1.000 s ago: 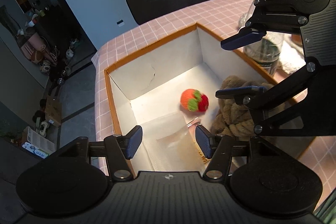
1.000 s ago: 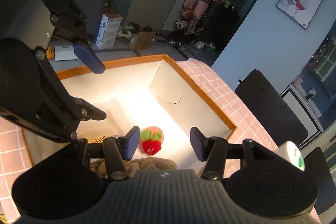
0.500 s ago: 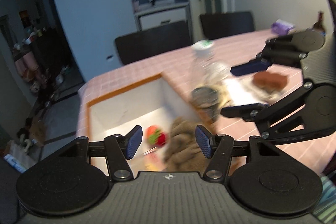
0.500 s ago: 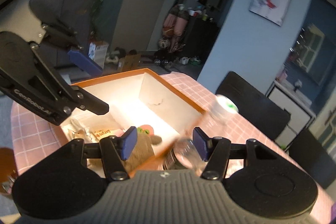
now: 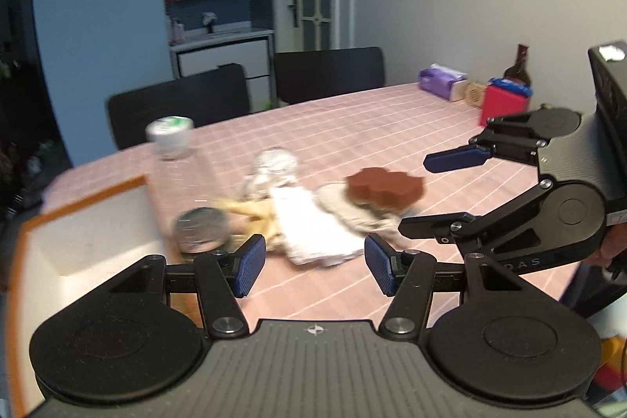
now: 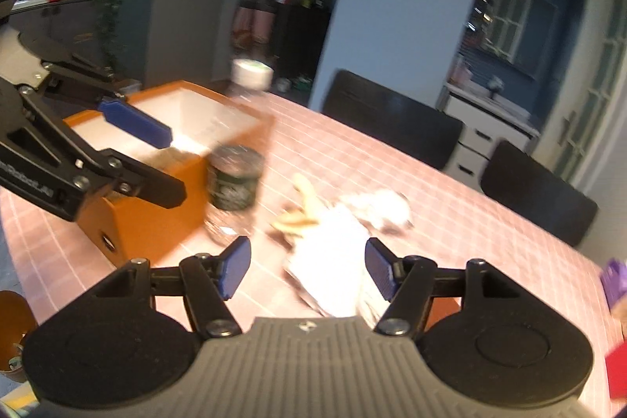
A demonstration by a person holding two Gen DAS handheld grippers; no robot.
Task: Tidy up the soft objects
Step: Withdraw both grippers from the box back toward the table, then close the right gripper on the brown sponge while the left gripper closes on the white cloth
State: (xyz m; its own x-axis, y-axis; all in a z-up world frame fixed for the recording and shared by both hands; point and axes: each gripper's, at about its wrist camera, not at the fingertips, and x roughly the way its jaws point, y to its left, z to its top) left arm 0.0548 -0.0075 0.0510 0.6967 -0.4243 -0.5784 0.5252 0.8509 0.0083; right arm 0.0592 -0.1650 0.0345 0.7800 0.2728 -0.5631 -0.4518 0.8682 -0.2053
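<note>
I found both grippers empty above the bench [image 5: 392, 128], facing the loose pile beside the orange box [image 6: 156, 222]. My left gripper [image 5: 313, 261] stood wide, nothing between its pads, and pointed down at the white folded cloth [image 5: 309, 226], which lay directly ahead of it and just beyond the fingertips, its long axis running away from the gripper and slightly to the left in that view. My right gripper [image 6: 307, 269] had its jaws opening, with nothing pressed by them; in its own view the same white cloth [image 6: 333, 253] sat between and just past the pads. The brown sponge-like piece [image 5: 386, 189] rested on a beige rag [image 5: 348, 210] to the right of the cloth, nearer the right gripper as seen from the left wrist. A dark-lidded jar [image 6: 235, 179] and a clear bottle [image 5: 170, 138] stood close against the box wall, so I judged them a collision risk on any carry toward the box. I judged the white cloth the likeliest next pick, with both grippers about equally near. Blur prevented finer reading of the yellowish item [image 6: 301, 210].
</note>
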